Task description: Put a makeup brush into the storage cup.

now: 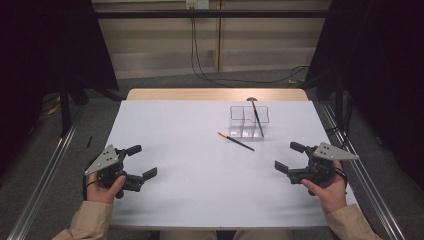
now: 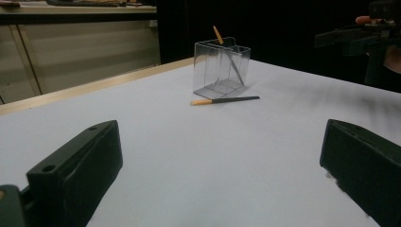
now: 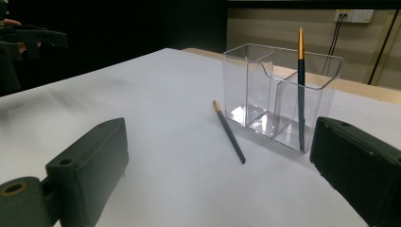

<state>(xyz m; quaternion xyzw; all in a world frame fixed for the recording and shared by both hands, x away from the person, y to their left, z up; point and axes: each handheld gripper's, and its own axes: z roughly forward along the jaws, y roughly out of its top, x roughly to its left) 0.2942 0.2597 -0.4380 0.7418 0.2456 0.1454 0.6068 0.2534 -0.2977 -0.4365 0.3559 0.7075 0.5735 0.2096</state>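
Note:
A clear plastic organizer (image 1: 249, 120) (image 2: 220, 69) (image 3: 278, 94) with compartments stands on the white table (image 1: 200, 175) toward the far right. One dark pen with an orange tip (image 1: 257, 118) (image 3: 300, 85) (image 2: 231, 61) leans upright inside it. A second such pen (image 1: 236, 141) (image 2: 225, 100) (image 3: 229, 132) lies flat on the table just in front of the organizer. My left gripper (image 1: 142, 161) (image 2: 222, 184) is held open at the near left, nothing between its jaws. At the near right my right gripper (image 1: 289, 157) (image 3: 217, 179) is open too and holds nothing.
The table's wooden far edge (image 1: 215, 94) shows beyond the white top. Metal rails (image 1: 45, 170) run along both sides of the table. Cables (image 1: 235, 77) trail on the floor behind, with dark curtains to the left and right.

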